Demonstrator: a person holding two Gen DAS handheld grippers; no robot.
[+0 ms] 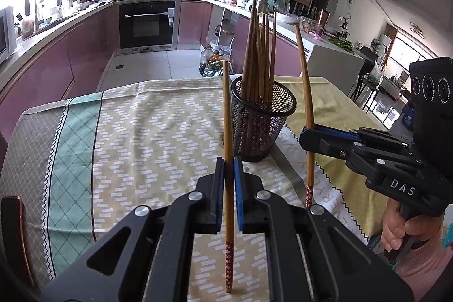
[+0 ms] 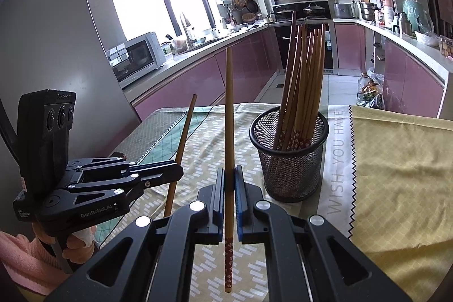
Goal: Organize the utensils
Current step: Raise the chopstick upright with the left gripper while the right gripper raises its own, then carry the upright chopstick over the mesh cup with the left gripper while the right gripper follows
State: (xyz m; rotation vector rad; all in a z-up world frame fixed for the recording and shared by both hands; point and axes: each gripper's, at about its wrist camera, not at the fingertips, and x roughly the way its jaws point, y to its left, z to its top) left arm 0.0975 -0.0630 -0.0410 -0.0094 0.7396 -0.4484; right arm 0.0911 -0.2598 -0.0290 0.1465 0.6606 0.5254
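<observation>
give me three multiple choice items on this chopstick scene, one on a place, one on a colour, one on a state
1. Where do the gathered chopsticks stand?
A. in the mesh cup
B. flat on the yellow cloth
C. in a drawer

2. What colour is the patterned end of the chopstick in the left tool?
A. blue
B. red
C. green

3. What state is the right tool in?
A. wide open, empty
B. shut on a spoon
C. shut on a single chopstick

Key: 1 A, the bundle rises out of the black mesh cup on the table. 2 B, its lower end shows a red floral band. 3 C, one upright stick sits clamped between its blue pads.
</observation>
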